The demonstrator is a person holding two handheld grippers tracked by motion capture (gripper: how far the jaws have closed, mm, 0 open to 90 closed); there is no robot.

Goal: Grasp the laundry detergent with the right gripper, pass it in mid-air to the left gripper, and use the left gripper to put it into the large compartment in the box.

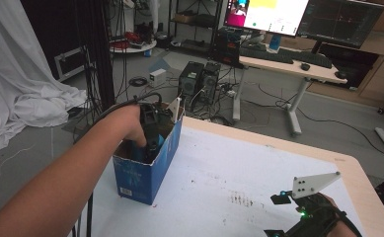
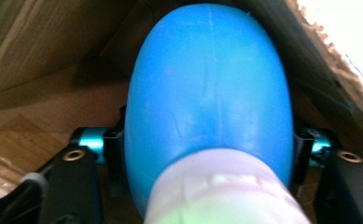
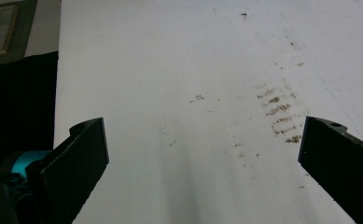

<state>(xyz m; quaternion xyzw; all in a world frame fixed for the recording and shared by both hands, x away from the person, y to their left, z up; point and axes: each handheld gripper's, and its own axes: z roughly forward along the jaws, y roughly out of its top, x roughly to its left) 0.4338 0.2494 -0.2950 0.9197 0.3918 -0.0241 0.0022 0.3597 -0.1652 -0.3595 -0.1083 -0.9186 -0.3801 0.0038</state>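
Left hand-held gripper (image 1: 152,140): down inside blue cardboard box (image 1: 147,170) at desk's (image 1: 258,173) 10 o'clock, jaws flanking blue oval object (image 2: 209,88). Right hand-held gripper (image 3: 202,154): released, 5 o'clock.

White table (image 1: 258,168) with brownish smudges (image 1: 240,200); blue cardboard box (image 1: 152,170) at its left edge

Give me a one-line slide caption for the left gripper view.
Inside the cardboard box, the left hand-held gripper has its jaws on either side of a smooth blue rounded object.
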